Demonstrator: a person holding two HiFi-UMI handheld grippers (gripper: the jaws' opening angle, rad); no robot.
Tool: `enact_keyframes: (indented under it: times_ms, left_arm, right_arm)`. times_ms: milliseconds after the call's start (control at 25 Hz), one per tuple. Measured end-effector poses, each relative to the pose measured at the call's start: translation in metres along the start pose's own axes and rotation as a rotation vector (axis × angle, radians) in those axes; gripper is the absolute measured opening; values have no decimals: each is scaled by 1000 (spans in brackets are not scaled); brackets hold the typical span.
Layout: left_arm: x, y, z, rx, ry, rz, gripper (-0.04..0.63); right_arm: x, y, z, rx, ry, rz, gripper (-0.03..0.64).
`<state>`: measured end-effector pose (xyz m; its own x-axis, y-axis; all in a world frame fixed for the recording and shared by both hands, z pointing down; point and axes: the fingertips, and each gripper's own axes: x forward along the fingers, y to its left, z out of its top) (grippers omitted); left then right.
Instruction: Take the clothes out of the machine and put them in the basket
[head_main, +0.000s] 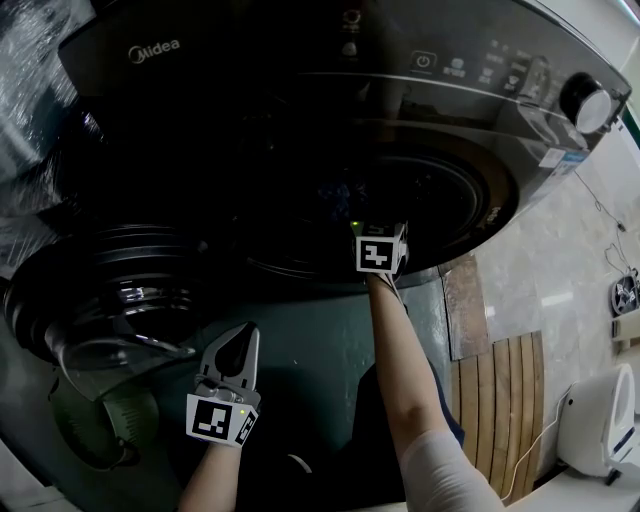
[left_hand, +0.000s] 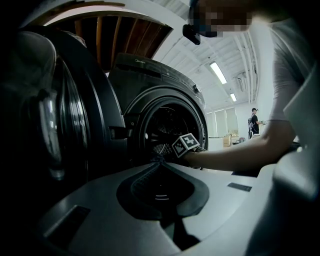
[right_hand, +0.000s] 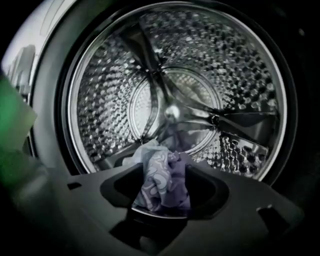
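1. Only the right gripper view looks inside the washing machine (head_main: 300, 60). Its perforated steel drum (right_hand: 175, 75) fills the picture, and a crumpled cloth (right_hand: 160, 185) with a pale blue and lilac swirl print sits at the drum's mouth.
2. The right gripper (right_hand: 165, 164) has its jaws closed on that cloth, which is bunched between them and touches both.
3. The head view shows the drum only as a dark hole. The right gripper's marker cube (head_main: 380, 250) is at the machine's opening, and a bare forearm (head_main: 410, 380) reaches back from it.
4. The left gripper (left_hand: 160, 162) is outside the machine, in front of the opening and beside the open door (head_main: 110, 290). Its jaws are pressed together with nothing between them.
5. Only the left gripper view shows what is above the machine: a white ceiling with strip lights (left_hand: 218, 72). A person (left_hand: 254, 122) stands far off beyond the machine.
6. In the head view a pale floor (head_main: 540, 270) lies to the right of the machine. On it are a wooden slatted panel (head_main: 510, 400) and a white appliance (head_main: 600, 420).
7. A green shape (head_main: 95, 430) lies below the door, too dark to identify.
8. The cloth's long axis runs from the jaws' throat out past their tips toward the back of the drum. Its pale end leads, and a lilac fold trails along the bottom of the drum.
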<state>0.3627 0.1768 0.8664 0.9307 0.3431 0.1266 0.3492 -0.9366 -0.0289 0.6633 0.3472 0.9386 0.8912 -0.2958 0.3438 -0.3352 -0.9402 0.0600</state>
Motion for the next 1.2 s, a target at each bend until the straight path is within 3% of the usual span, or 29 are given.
enact_keyframes:
  times_ms: [280, 680, 920, 1200]
  left_arm:
    - [0, 0, -1, 9, 9, 1, 21]
    - [-5, 1, 0, 17, 14, 10, 21]
    - [-10, -5, 1, 71, 23, 6, 21]
    - [-18, -4, 1, 66, 28, 21, 21]
  right_arm:
    - [10, 10, -12, -101, 40, 9, 241]
    - [9, 7, -15, -128, 49, -7, 113]
    - [7, 11, -16, -147, 49, 11, 33]
    - [4, 11, -12, -170, 28, 2, 18]
